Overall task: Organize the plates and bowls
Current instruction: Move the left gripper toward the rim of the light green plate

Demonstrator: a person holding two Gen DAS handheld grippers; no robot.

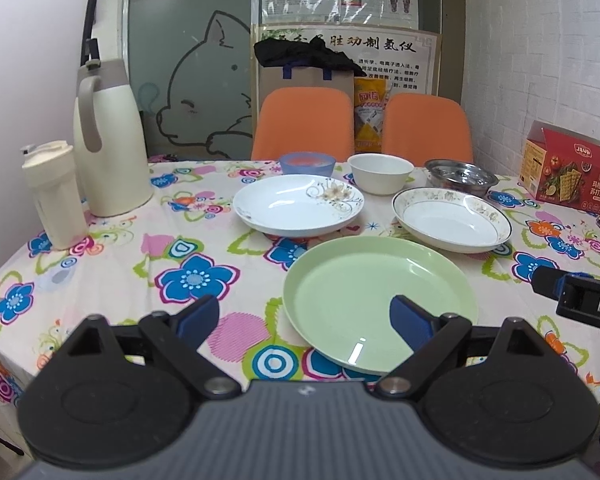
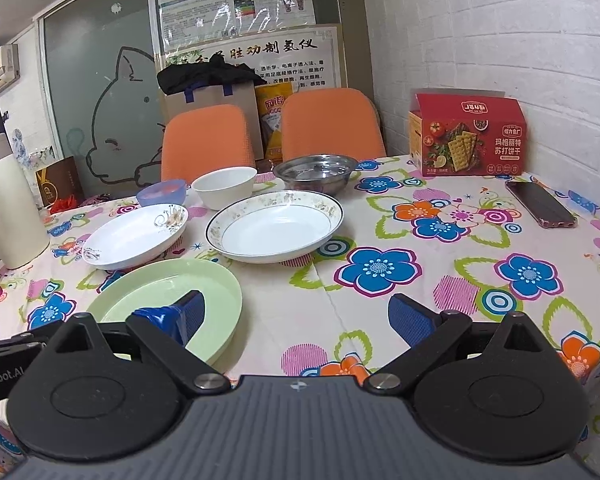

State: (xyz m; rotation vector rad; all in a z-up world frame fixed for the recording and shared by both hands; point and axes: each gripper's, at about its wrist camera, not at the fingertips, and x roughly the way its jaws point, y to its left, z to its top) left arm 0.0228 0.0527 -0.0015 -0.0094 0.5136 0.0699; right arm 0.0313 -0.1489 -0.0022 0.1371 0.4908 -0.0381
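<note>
The green plate (image 1: 380, 304) lies flat on the tabletop (image 1: 120, 280) nearest the left gripper (image 1: 305, 316), whose fingers (image 1: 410, 320) are spread wide and released, one pad above the plate's near side, the other out over the flowered cloth. Seen from the right gripper (image 2: 296, 316), the same plate sits by its left pad; its fingers (image 2: 410, 320) are likewise apart and grasp nothing.

Beyond the left fingers sit the flower-print plate (image 1: 298, 204) and, to its right, the gold-rimmed plate (image 1: 452, 218), both just behind the green one. Farther still stand three bowls in a row: a blue bowl (image 1: 307, 163), a white bowl (image 1: 380, 173) and a steel bowl (image 1: 462, 176).

Far left of the left fingers stand a cream jug (image 1: 108, 140) and a small bottle (image 1: 54, 192). Far right of the right fingers lie a phone (image 2: 540, 204) and a red cracker box (image 2: 468, 136).
</note>
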